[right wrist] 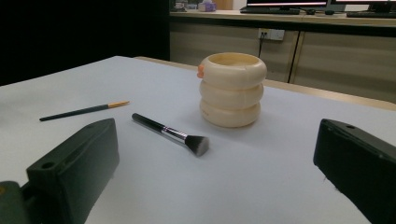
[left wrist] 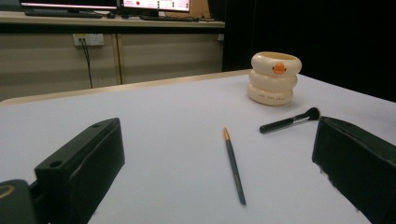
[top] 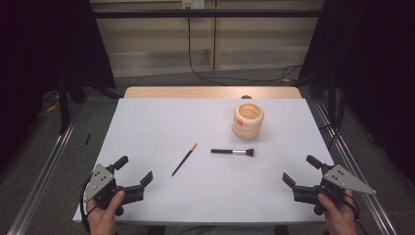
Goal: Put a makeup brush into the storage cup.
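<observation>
The thin brush (top: 184, 159) lies flat on the table (top: 147, 122), a little left of the middle, its orange tip angled toward the far right. Nearer than it, at the near left corner, the left gripper (top: 135, 171) sits in a hand with its jaws wide apart and nothing between them. At the near right corner the right gripper (top: 300, 170) is held the same way, jaws spread and empty. Just right of the thin brush, apart from it, lies the makeup brush (top: 232, 152), bristles pointing right. Farther back, toward the far right edge, stands the cream holder (top: 248, 120), upright, with a small orange beak on its side.
</observation>
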